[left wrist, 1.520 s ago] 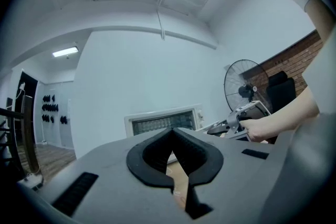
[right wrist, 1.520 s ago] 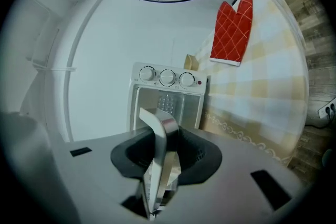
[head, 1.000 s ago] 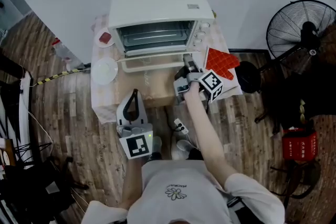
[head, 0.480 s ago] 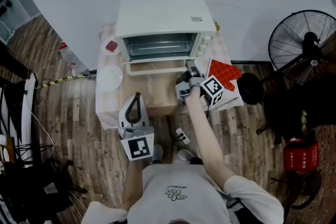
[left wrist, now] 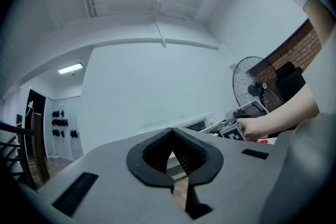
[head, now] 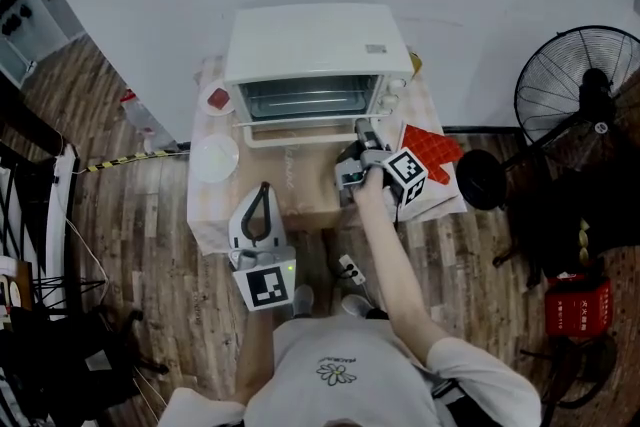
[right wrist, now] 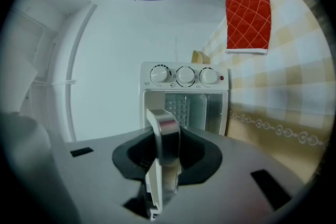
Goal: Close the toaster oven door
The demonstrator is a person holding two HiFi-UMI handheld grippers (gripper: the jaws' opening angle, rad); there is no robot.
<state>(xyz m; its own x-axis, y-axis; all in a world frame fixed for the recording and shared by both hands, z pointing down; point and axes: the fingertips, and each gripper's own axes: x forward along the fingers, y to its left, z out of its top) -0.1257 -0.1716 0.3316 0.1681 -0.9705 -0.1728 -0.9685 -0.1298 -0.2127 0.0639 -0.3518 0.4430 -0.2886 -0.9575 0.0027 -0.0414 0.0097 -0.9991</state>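
Newly closed right gripper (head: 359,129) on handle (right wrist: 165,129)

Staged recording rm w/ home-kitchen props: toaster oven (head: 318,45) on small clothed table (head: 208,200), wood floor (head: 150,255), pedestal fan (head: 575,85).

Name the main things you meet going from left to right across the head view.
white plate → toaster oven → red oven mitt → standing fan
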